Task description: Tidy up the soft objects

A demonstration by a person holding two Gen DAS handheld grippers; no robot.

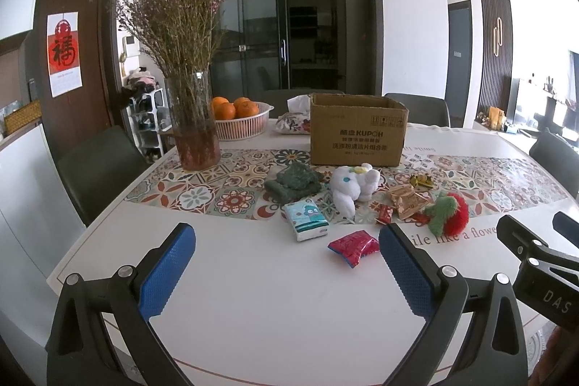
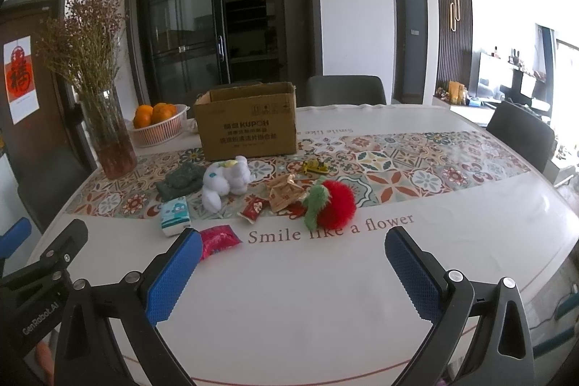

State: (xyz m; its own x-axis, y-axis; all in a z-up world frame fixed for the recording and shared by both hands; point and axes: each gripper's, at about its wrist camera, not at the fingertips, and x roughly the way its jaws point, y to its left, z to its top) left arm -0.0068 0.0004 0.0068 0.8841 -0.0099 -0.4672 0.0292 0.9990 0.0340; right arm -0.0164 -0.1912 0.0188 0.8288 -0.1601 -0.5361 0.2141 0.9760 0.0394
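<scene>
A white plush animal [image 1: 353,187] [image 2: 225,181] lies on the patterned runner in front of an open cardboard box [image 1: 358,131] [image 2: 246,122]. Left of it sits a folded green cloth [image 1: 294,182] [image 2: 181,180]. A red and green fluffy strawberry toy [image 1: 448,213] [image 2: 331,204] lies to the right. A tissue pack [image 1: 305,220] [image 2: 174,216] and a red snack packet [image 1: 354,245] [image 2: 217,239] lie nearer. My left gripper [image 1: 287,246] and right gripper [image 2: 292,250] both hover open over the bare white table, short of these things, nothing between their blue pads.
A glass vase of dried flowers [image 1: 193,118] [image 2: 108,132] and a basket of oranges [image 1: 240,118] [image 2: 159,123] stand at the back left. Brown wrappers [image 1: 407,201] [image 2: 284,194], small red sweets and a yellow toy [image 1: 421,181] lie on the runner. Dark chairs ring the table [image 1: 253,295].
</scene>
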